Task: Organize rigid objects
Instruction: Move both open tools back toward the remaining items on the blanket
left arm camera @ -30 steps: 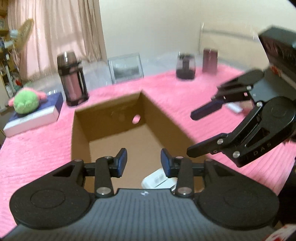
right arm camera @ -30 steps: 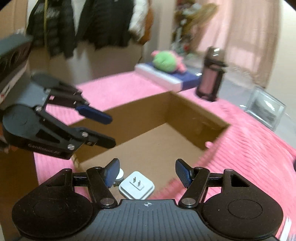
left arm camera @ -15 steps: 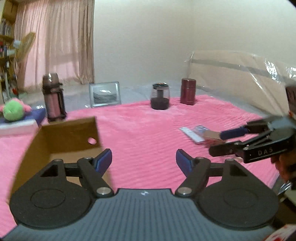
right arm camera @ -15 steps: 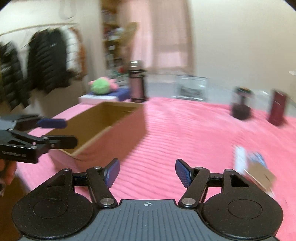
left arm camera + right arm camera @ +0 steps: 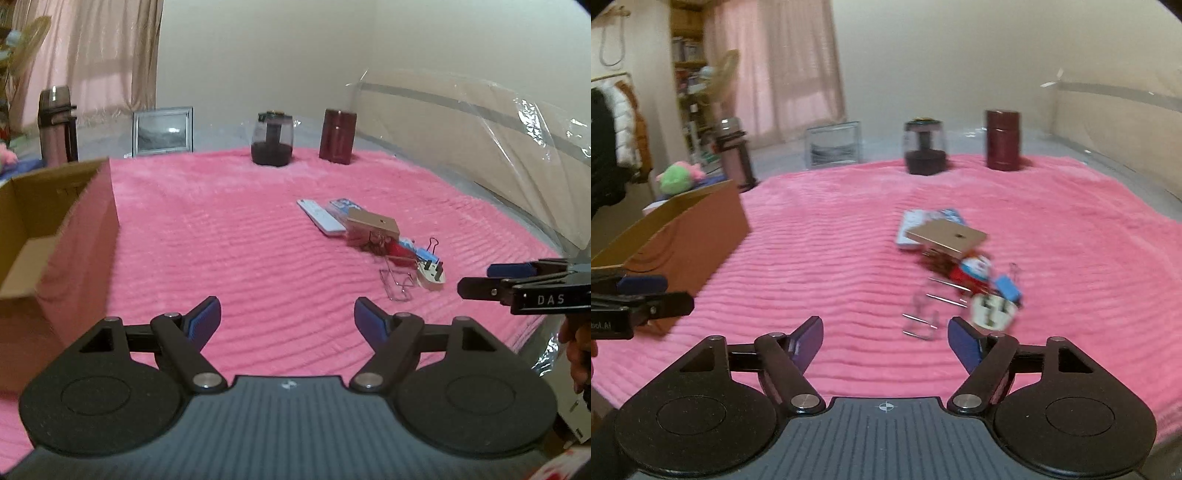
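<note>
Both sets of jaws stood apart with nothing between them; each had just been opening.

From the left wrist, the left gripper point(image 5: 287, 317) hung over bare pink blanket point(image 5: 229, 243). The box point(image 5: 55, 229) sat at the left edge, its open top showing a brown inside wall. Ahead and to the right lay the pile: a white remote point(image 5: 320, 217) beside a blue packet point(image 5: 341, 204), a tan flat box point(image 5: 373, 223) resting partly over them, a red item point(image 5: 400, 250), a binder clip point(image 5: 433, 245), a wire clip point(image 5: 397, 282) and a white plug point(image 5: 431, 276) nearest the camera. The right gripper point(image 5: 480, 280) reached in from the right edge, just beside the plug but apart from it. At the far edge of the blanket stood a dark jar point(image 5: 272, 139) and a maroon canister point(image 5: 338, 136); beyond it, a picture frame point(image 5: 163, 131) and a flask point(image 5: 57, 125).

From the right wrist, the right gripper point(image 5: 885, 341) pointed at the same pile, blurred here. The plug point(image 5: 993, 313) lay just past its right finger, the wire clip point(image 5: 921, 321) a little left of that, the tan box point(image 5: 947, 236) farther off. The box point(image 5: 687, 236) stood well to the left, with the left gripper point(image 5: 661, 295) in front of its near corner.
</note>
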{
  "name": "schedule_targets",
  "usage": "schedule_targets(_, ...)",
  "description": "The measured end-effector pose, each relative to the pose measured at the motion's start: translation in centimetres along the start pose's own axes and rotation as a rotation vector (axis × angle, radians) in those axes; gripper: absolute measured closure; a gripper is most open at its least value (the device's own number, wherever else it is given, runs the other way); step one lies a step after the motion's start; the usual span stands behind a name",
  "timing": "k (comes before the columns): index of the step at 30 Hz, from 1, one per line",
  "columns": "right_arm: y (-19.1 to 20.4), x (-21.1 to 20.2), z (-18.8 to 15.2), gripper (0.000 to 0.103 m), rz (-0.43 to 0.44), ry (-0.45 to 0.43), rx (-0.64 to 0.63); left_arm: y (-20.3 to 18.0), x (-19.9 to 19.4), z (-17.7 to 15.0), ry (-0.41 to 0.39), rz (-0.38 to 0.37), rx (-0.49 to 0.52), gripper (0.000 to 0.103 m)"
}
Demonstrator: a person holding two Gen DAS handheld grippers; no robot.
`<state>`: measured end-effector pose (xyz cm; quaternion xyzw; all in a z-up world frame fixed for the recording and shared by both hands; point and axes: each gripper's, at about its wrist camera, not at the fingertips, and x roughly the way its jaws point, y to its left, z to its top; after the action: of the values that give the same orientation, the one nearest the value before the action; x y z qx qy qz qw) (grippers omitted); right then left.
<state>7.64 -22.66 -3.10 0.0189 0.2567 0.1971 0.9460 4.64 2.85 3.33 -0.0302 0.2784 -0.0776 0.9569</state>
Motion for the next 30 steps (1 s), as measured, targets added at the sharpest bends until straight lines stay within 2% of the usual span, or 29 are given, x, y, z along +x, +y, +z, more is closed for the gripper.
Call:
schedule_targets(4,-1.8,-0.2,-1.3,0.030,-0.031,0.007,0.028,-0.8,1.2,-0.6,0.016,-0.010,-0.030,0.027)
schedule_targets(11,-2.9,1.3,-1.8,0.030,-0.046,0.034,0.069,-1.8,3.4,-1.3,0.045,-0.020,-0.026,0.027)
schedule_targets(19,-4.0,2.6,-2.1,0.030,-0.068,0.047,0.079,-2.1,5.7,-1.3,0.068,-0.070,-0.043,0.027)
schedule_targets(30,-6.5,4.8,-2.0,0.030,-0.112,0.052,0.086,-4.1,9.7,-0.1,0.082,-0.096,0.016,0.027)
